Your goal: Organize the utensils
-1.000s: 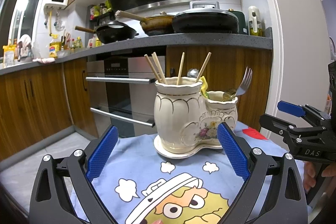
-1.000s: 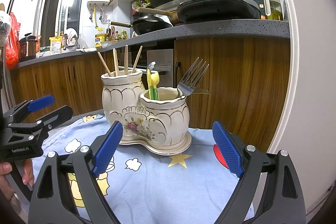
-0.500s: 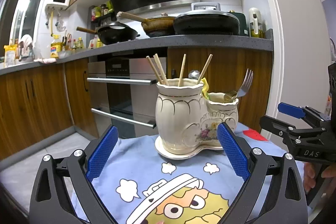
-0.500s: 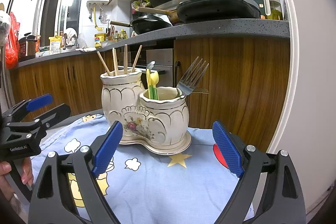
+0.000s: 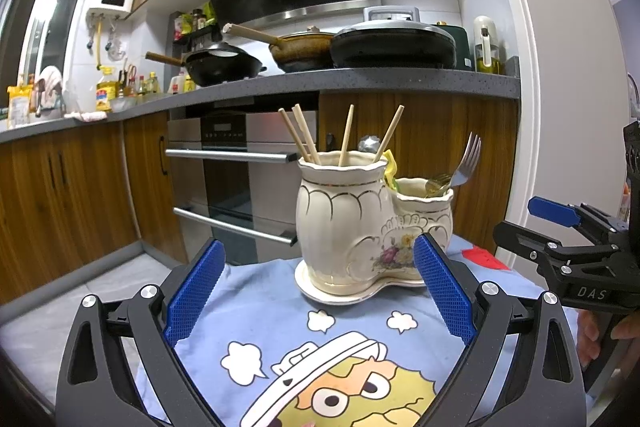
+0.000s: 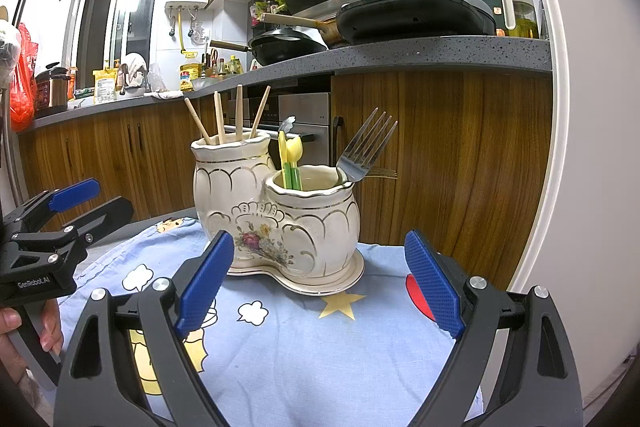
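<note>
A cream ceramic double holder (image 5: pixel 352 223) stands on a blue cartoon cloth (image 5: pixel 280 331); it also shows in the right wrist view (image 6: pixel 276 219). Its taller pot holds several wooden chopsticks (image 5: pixel 344 139). Its lower pot holds a steel fork (image 6: pixel 366 151), yellow-green plastic utensils (image 6: pixel 291 163) and a gold utensil. My left gripper (image 5: pixel 320 291) is open and empty, just short of the holder. My right gripper (image 6: pixel 320 283) is open and empty, also facing the holder from the other side. Each gripper shows at the edge of the other's view.
The cloth covers a small round table (image 6: pixel 176 217). Behind it are wooden cabinets (image 6: pixel 440 155), an oven (image 5: pixel 236 179) and a grey countertop (image 5: pixel 360 83) with pans. A white wall (image 6: pixel 592 147) is at the right.
The left wrist view has shifted slightly, with the holder a touch further right and lower. Both grippers stay open and nearly still.
</note>
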### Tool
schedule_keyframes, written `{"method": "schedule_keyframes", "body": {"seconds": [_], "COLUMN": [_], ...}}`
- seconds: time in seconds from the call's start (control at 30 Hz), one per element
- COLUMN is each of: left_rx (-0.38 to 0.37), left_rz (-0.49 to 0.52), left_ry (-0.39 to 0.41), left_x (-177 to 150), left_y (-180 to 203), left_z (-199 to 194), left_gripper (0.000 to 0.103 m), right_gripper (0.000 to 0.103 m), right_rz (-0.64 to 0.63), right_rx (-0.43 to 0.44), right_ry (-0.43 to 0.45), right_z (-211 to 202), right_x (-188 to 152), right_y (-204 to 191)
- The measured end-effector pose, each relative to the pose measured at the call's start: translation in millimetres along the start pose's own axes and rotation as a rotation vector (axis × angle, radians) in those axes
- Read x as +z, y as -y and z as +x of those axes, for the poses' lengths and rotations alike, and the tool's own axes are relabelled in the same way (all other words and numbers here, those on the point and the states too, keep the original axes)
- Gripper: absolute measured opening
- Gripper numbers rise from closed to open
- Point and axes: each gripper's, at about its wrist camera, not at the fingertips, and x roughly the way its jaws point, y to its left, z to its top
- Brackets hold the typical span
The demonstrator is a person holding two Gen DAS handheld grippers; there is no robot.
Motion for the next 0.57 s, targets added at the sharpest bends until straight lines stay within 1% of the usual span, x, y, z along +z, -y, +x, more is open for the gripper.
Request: {"method": "schedule_keyframes", "body": {"seconds": [0.33,0.57], "left_rx": [0.029,0.028], "left_rz": [-0.011,-0.013], "left_ry": [-0.016,-0.015], "left_x": [2.6,2.8], "left_y": [-2.4,-2.3], "left_z": [-0.8,-0.2], "left_gripper": [0.096,0.096], "right_gripper": [0.086,0.086], "right_rz": [0.000,0.000], "right_rx": [0.000,0.000], "right_ry": [0.000,0.000], "right_z": [0.1,-0.2], "right_x": [0.0,0.0], "right_y": [0.0,-0.1]}}
